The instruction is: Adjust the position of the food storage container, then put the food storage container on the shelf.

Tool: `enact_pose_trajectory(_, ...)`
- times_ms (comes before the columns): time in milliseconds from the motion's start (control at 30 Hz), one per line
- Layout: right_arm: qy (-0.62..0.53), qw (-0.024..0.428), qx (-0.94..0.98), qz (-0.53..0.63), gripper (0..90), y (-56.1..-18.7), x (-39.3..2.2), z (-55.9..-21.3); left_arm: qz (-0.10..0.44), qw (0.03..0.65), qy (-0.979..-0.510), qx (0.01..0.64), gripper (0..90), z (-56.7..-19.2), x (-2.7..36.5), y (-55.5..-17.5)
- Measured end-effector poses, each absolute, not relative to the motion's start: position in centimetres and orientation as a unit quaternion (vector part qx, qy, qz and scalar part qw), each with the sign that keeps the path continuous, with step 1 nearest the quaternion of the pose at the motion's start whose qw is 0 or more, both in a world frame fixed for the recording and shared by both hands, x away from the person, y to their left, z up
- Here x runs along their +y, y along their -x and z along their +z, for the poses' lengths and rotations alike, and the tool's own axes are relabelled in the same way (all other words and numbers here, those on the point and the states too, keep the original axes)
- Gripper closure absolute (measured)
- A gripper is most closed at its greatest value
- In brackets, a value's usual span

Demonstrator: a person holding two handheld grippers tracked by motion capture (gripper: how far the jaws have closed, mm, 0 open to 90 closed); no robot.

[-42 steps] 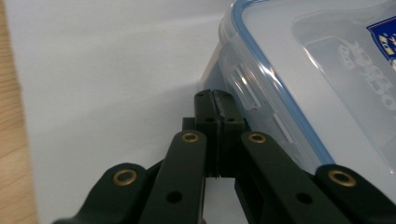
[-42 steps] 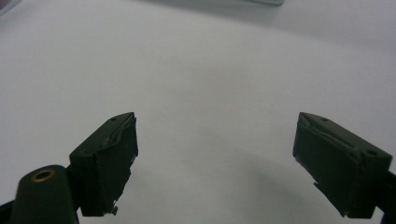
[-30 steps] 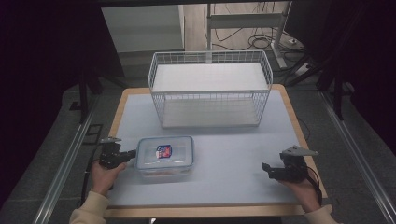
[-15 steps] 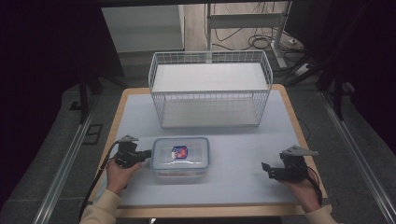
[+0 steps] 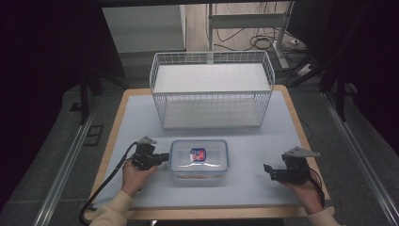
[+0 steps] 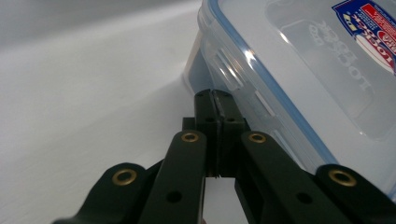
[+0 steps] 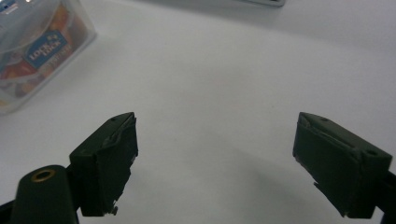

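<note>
A clear plastic food container (image 5: 199, 160) with a blue-rimmed lid and a red-and-blue label lies flat on the pale table (image 5: 254, 141), near its front middle. My left gripper (image 5: 165, 157) is at the container's left end, shut, with nothing between its jaws. In the left gripper view the closed tips (image 6: 215, 95) rest against the container's side (image 6: 303, 70) by a lid latch. My right gripper (image 5: 267, 170) is low over the table at the front right, open and empty, well apart from the container. In the right gripper view its jaws (image 7: 215, 158) are wide apart and the container (image 7: 32, 51) sits at the upper left.
A white wire basket (image 5: 211, 94) stands at the back middle of the table, its open top upward, a short way behind the container. The table's wooden edge (image 5: 113, 141) runs along the left. A cable trails from the left gripper off the front left.
My left gripper has moved right, staying shut, and the container has slid right ahead of it toward the table's middle. The right gripper has stayed still and open.
</note>
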State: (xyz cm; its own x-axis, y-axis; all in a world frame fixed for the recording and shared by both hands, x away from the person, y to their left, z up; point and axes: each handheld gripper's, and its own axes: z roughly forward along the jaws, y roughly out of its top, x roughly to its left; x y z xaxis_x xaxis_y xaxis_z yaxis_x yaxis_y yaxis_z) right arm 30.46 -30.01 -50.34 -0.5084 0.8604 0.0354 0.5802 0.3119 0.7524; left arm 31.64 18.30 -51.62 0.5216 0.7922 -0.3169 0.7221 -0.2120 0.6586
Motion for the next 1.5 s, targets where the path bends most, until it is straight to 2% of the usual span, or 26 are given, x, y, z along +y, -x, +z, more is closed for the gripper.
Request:
enact_pose_trajectory(167,-0.457,0.192,0.787,0.368,14.4,-30.5,-30.1,-50.3,0.039,0.398,-0.782,0.477,90.0,-51.5,16.9,-31.8)
enact_pose_trajectory(467,-0.457,0.192,0.786,0.369,14.4,-30.4,-30.1,-50.3,0.034,0.413,-0.778,0.473,90.0,-51.4,17.1,-31.7)
enact_pose_trajectory(500,-0.456,0.194,0.786,0.370,14.3,-30.4,-30.1,-50.2,0.050,0.412,-0.778,0.472,90.0,-50.9,17.6,-31.4)
enact_pose_trajectory(800,-0.454,0.180,0.776,0.398,14.3,-30.4,-30.2,-49.9,0.088,0.430,-0.759,0.481,87.5,-49.5,20.4,-29.0)
enact_pose_trajectory(867,-0.447,0.172,0.776,0.409,14.3,-30.3,-30.0,-49.8,0.078,0.442,-0.753,0.481,85.3,-49.4,20.8,-28.5)
enact_pose_trajectory(933,-0.438,0.170,0.779,0.415,14.2,-30.2,-29.9,-49.7,0.071,0.452,-0.741,0.491,78.9,-49.3,21.2,-28.3)
enact_pose_trajectory(967,-0.429,0.164,0.783,0.420,14.2,-30.1,-29.7,-49.7,0.059,0.462,-0.730,0.500,70.6,-49.3,21.6,-28.3)
enact_pose_trajectory(1000,-0.426,0.161,0.784,0.421,14.2,-30.0,-29.6,-49.7,0.059,0.462,-0.730,0.500,67.2,-49.3,21.6,-28.3)
enact_pose_trajectory(1100,-0.415,0.159,0.788,0.426,14.2,-29.9,-29.3,-49.7,0.055,0.454,-0.731,0.507,47.0,-49.1,21.3,-28.4)
enact_pose_trajectory(1133,-0.415,0.159,0.788,0.426,14.2,-29.9,-29.3,-49.7,0.055,0.454,-0.731,0.507,43.3,-49.1,21.3,-28.4)
enact_pose_trajectory(1167,-0.415,0.158,0.788,0.426,14.2,-29.9,-29.3,-49.6,0.056,0.451,-0.729,0.512,43.3,-49.1,21.1,-28.3)
enact_pose_trajectory(1200,-0.413,0.160,0.787,0.429,14.2,-29.8,-29.2,-49.7,0.047,0.453,-0.729,0.511,34.0,-49.1,21.0,-28.3)
enact_pose_trajectory(1333,-0.415,0.153,0.787,0.430,14.2,-29.8,-29.2,-49.7,0.024,0.468,-0.720,0.512,27.1,-49.1,21.0,-28.4)
enact_pose_trajectory(1500,-0.408,0.139,0.789,0.437,14.6,-29.6,-28.9,-49.4,0.003,0.475,-0.716,0.511,23.5,-49.2,20.6,-28.8)
